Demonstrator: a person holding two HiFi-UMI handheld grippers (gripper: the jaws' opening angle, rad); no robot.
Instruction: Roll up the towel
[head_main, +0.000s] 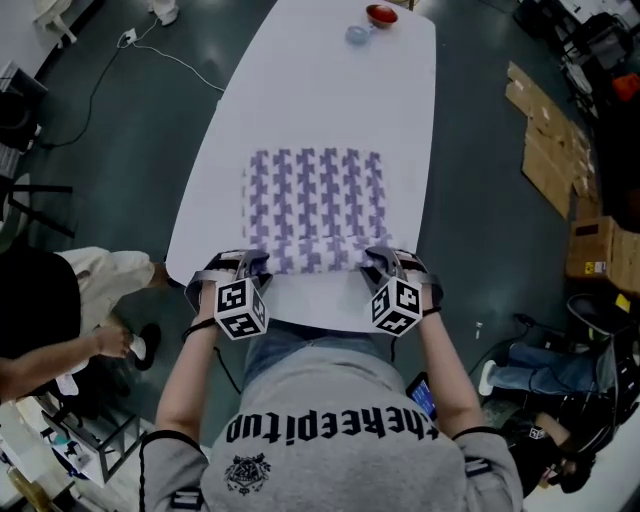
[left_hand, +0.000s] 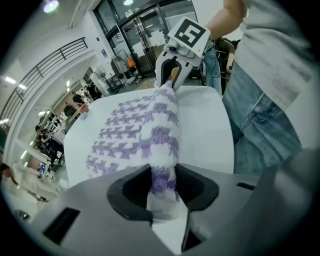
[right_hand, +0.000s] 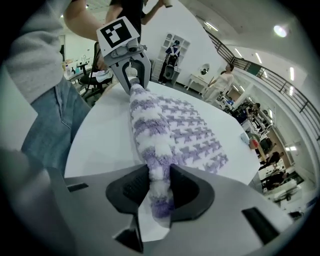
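A white towel (head_main: 315, 205) with a purple houndstooth pattern lies spread on the white table (head_main: 330, 90); its near edge is folded up into a thick roll. My left gripper (head_main: 250, 262) is shut on the roll's left end, and in the left gripper view the plush roll (left_hand: 150, 130) is squeezed between the jaws of that gripper (left_hand: 161, 187). My right gripper (head_main: 380, 260) is shut on the right end; the right gripper view shows the roll (right_hand: 165, 125) pinched in that gripper (right_hand: 160, 187). Each gripper view shows the other gripper at the roll's far end (left_hand: 172, 75) (right_hand: 131, 75).
A red bowl (head_main: 382, 14) and a small blue-grey dish (head_main: 358, 35) stand at the table's far end. Cardboard boxes (head_main: 545, 140) lie on the floor to the right. Another person's arm and legs (head_main: 60, 320) are at the left, beside the table's near corner.
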